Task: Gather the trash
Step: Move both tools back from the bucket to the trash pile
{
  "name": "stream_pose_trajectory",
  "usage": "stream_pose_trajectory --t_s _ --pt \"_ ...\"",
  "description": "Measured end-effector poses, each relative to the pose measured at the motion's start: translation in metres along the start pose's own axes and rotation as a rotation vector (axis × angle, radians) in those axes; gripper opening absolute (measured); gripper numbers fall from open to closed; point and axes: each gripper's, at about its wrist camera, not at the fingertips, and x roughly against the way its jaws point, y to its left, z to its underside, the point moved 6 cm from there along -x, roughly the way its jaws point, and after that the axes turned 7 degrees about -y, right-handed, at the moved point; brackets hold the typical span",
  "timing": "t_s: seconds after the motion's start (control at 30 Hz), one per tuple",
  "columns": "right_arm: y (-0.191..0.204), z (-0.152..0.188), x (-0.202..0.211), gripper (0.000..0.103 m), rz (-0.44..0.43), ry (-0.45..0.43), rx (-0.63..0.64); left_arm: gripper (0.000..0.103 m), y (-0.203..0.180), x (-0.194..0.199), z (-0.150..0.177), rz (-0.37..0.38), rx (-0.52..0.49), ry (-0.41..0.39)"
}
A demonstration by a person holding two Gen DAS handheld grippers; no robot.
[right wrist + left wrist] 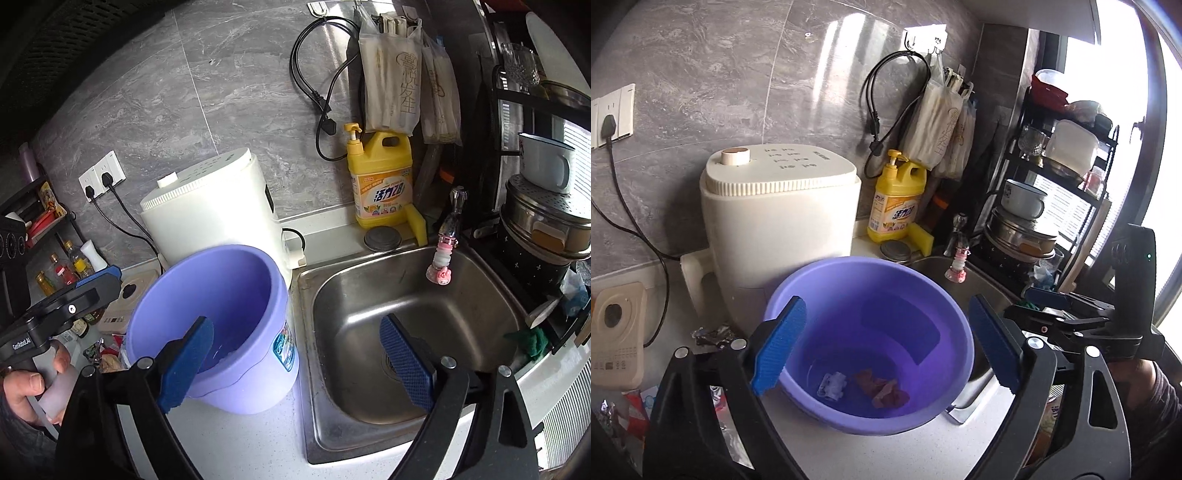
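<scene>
Two hand-held grippers hover at a kitchen counter, both with blue pads wide apart and nothing between them. The left gripper point(886, 343) angles down over a purple bucket point(798, 295); a white scrap point(833, 384) and a pink crumpled scrap point(882, 391) lie on its bottom. More trash, a dark foil wrapper point(713, 336), lies on the counter at about nine o'clock from the left gripper, just beside the bucket, so the left hand is probably nearer. The right gripper point(295, 362) points between the bucket and a steel sink point(406, 295), the bucket at its ten o'clock.
</scene>
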Motion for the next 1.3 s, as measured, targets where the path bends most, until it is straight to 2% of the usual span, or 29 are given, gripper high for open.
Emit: stream_pose_trajectory --t_s 0.07,0.13,0.3,0.63,1.1,1.3 --pt "0.008 0.004 -0.005 0.09 -0.02 0.015 0.003 0.097 0.012 0.01 0.001 -0.027 0.025 -0.014" --pt "0.02 0.004 -0.008 0.096 -0.034 0.011 0.018 0.097 0.025 0.02 0.003 -0.052 0.044 -0.027" --pt "0.052 -0.002 -0.012 0.095 -0.076 -0.017 0.049 0.097 0.054 0.047 0.004 -0.161 0.049 -0.066" --pt "0.126 0.004 -0.025 0.095 -0.173 -0.016 0.073 0.097 0.106 0.108 0.005 -0.3 0.059 -0.106" --pt "0.242 0.028 -0.047 0.095 -0.306 0.042 0.168 0.097 0.175 0.186 0.033 -0.428 0.123 -0.07" --pt "0.275 0.047 -0.058 0.095 -0.328 0.094 0.185 0.097 0.203 0.212 0.056 -0.483 0.173 -0.037"
